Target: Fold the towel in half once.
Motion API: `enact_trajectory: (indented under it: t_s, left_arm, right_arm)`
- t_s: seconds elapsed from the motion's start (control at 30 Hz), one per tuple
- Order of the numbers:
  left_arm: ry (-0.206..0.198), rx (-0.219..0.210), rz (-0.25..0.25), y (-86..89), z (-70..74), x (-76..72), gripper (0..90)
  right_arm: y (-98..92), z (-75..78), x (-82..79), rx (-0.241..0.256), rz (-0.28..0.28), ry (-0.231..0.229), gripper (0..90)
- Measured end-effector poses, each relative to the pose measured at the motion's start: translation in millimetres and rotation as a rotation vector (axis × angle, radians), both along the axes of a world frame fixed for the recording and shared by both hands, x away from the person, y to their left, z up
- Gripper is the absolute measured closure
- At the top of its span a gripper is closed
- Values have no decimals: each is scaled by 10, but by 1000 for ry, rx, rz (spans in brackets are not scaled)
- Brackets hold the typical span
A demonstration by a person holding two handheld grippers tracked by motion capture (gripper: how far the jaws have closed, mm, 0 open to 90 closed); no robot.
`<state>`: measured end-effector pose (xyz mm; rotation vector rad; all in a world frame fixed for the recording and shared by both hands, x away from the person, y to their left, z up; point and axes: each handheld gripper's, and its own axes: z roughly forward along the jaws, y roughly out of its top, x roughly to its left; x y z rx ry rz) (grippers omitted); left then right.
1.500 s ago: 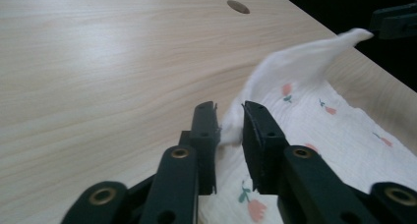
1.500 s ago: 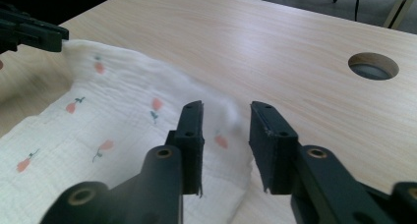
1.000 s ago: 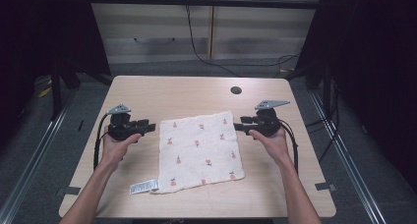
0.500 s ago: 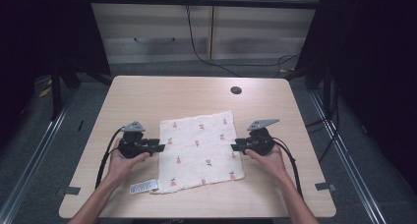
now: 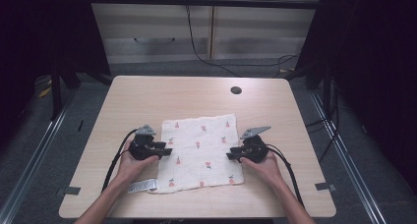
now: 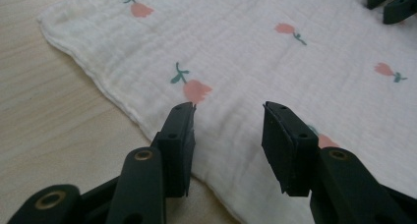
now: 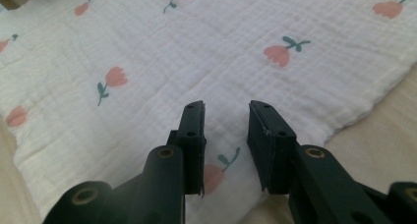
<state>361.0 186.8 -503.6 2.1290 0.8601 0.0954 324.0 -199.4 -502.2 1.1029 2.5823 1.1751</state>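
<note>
Lying flat on a light wooden counter point(image 5: 147, 96), a square white cloth point(image 5: 201, 153) printed with small pink tulips is seen from above, set toward the near edge and slightly turned. A white label point(image 5: 142, 186) rests on the counter just beside the cloth's near left corner. A small dark round hole point(image 5: 236, 90) is seen farther back on the counter, well apart from the cloth.

The left claw point(image 5: 166, 151) is held in the person's left hand point(image 5: 132, 162) at the cloth's left edge, its tips pointed inward over the fabric. In the left gripper view, the left claw point(image 6: 228, 118) is shown with its jaws parted, a clear gap between them, hanging just above the hem with nothing gripped; the other claw's black tips are glimpsed at the far side of the cloth point(image 6: 275, 57).

The right claw point(image 5: 230, 155) is held in the right hand point(image 5: 263, 165) at the cloth's right edge, facing the left one. In the right gripper view, the right claw point(image 7: 226, 113) is also shown parted and empty, poised low over the cloth point(image 7: 196, 52) near its hem and a tulip print.
</note>
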Motion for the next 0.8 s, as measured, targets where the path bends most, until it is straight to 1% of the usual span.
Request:
enact_trajectory:
  t_s: [0.1, 0.17, 0.2, 0.23, 0.27, 0.3, 0.33, 0.4, 0.43, 0.47, 0.5, 0.53, 0.57, 0.6, 0.63, 0.67, 0.7, 0.73, 0.8]
  left_arm:
    - [-7, 9, -9, -20, 1, -21, 555]
    - [-2, 2, -18, -32, 1, -33, 552]
    - [2, -1, -17, -39, 1, -39, 539]
    - [20, -12, -23, -43, 4, -40, 539]
    - [21, -13, -29, -48, 3, -46, 539]
    - [13, -10, -28, -56, 1, -51, 538]
    - [12, -11, -29, -64, -1, -57, 538]
    - [5, -2, -37, -89, 2, -79, 539]
    - [1, 2, -49, -109, 4, -104, 538]
    - [1, 2, -49, -109, 4, -104, 538]
    - [-6, 8, -60, -118, 6, -137, 539]
    - [-6, 8, -60, -118, 6, -137, 539]
    - [-1, 5, -67, -117, 6, -157, 539]
    - [-8, 3, -77, -108, 2, -207, 543]
    - [-8, 3, -77, -108, 2, -207, 545]
    - [-11, 1, -82, -100, -1, -233, 546]
    - [-6, 0, -89, -90, 1, -260, 546]
    - [-12, 4, -93, -81, 2, -289, 546]
    - [-10, 6, -96, -62, 5, -345, 552]
  right_arm:
    - [-9, 1, -45, 5, 3, 3, 683]
    - [-25, 0, -98, 8, 7, 5, 684]
    - [-45, 10, -159, -2, 10, 7, 684]
    - [-45, 10, -159, -2, 10, 7, 684]
    - [-55, 16, -183, -4, 18, 12, 684]
    - [-65, 22, -200, -12, 22, 8, 683]
    - [-90, 26, -238, -7, 18, 24, 683]
    - [-104, 27, -248, -11, 24, 21, 682]
    - [-115, 25, -288, -1, 23, 28, 682]
    - [-115, 25, -288, -1, 23, 28, 682]
    - [-120, 26, -329, 6, 29, 33, 681]
    - [-120, 26, -329, 6, 29, 33, 681]
    - [-119, 29, -351, 0, 31, 32, 681]
    - [-111, 36, -406, -4, 39, 36, 675]
    - [-111, 36, -406, -4, 39, 36, 675]
    - [-101, 43, -462, -7, 42, 38, 670]
    - [-101, 48, -487, -15, 48, 35, 670]
    - [-101, 48, -487, -15, 48, 35, 670]
    - [-110, 43, -530, 0, 46, 44, 669]
